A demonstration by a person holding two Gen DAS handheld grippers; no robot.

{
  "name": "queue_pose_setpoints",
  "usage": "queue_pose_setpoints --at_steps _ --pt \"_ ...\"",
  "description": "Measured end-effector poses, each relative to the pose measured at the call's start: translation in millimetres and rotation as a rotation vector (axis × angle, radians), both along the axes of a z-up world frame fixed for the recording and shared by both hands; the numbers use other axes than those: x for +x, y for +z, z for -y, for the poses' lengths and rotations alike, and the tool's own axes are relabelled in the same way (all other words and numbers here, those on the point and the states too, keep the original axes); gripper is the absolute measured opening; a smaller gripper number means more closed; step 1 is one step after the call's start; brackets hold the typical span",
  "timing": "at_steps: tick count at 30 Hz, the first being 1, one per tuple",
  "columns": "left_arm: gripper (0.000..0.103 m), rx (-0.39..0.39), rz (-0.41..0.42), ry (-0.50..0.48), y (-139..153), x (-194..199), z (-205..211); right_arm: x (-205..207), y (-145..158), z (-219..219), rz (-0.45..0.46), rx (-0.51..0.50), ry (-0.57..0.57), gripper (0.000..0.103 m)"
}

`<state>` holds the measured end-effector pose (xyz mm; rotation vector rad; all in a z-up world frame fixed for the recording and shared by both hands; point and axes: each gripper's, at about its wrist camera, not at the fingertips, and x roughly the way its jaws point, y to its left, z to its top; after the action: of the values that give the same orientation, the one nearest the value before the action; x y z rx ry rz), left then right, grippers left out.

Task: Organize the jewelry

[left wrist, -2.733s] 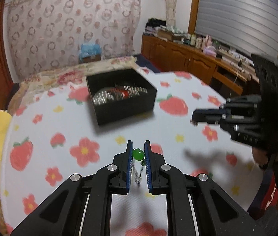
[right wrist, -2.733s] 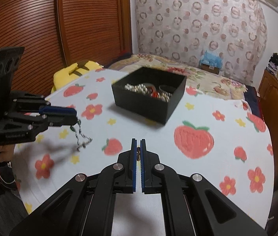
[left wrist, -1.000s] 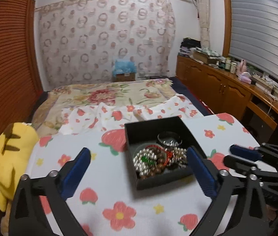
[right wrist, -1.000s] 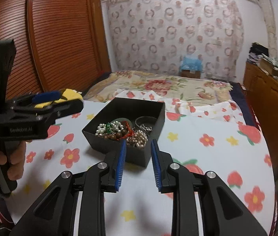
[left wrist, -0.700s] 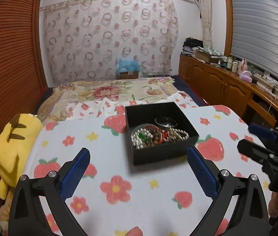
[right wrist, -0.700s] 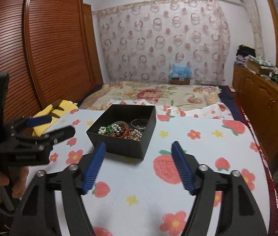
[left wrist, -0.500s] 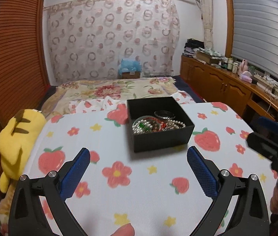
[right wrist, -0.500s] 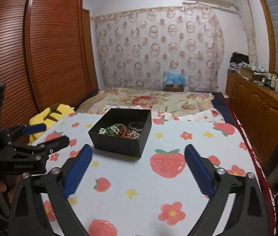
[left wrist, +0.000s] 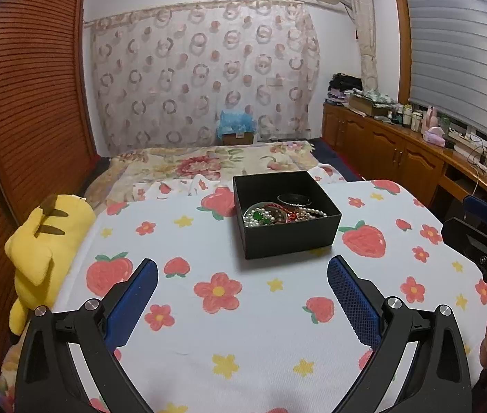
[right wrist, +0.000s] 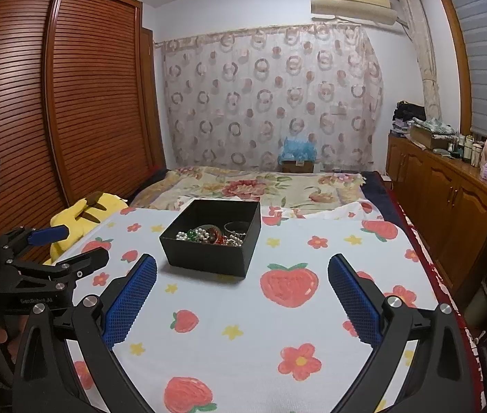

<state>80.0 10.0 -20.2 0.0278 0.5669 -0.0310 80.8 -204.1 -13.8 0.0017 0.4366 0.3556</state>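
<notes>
At the far left we see one yellow plush toy [left wrist: 42, 241] lying against the left edge of the table [left wrist: 260, 327], which is covered in a strawberry-and-flower cloth. Our left gripper [left wrist: 241, 296] hangs above the near part of the cloth with its blue pads [left wrist: 130, 299] spread wide apart and nothing between them. Between the pads and the box the cloth is bare, and a wide strip of it runs on either side of the box.

Toward the middle stands one black box [left wrist: 288, 237], open-topped, set near the far edge of the table, just short of the bed [left wrist: 209, 161]. Inside it lies the jewelry [left wrist: 278, 213]: a tangle of white pearl strands, green beads, something red and one dark bangle; we cannot count the strands.

On the right our right gripper [right wrist: 241, 296] also stands wide open and empty, well short of the box. One wooden cabinet [right wrist: 450, 199] runs along the right wall, apart from the table's right edge.
</notes>
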Motion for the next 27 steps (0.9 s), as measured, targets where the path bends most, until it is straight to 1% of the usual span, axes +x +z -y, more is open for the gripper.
queue_pose_setpoints --at_steps 18,27 --pt "0.095 -0.007 0.004 -0.004 0.1 -2.0 1.5 -2.6 -2.3 4.8 0.004 0.011 -0.016 0.100" --pt "0.095 -0.011 0.014 -0.012 2.2 -8.5 8.6 -2.8 -2.3 5.2 0.005 0.014 -0.015 0.100"
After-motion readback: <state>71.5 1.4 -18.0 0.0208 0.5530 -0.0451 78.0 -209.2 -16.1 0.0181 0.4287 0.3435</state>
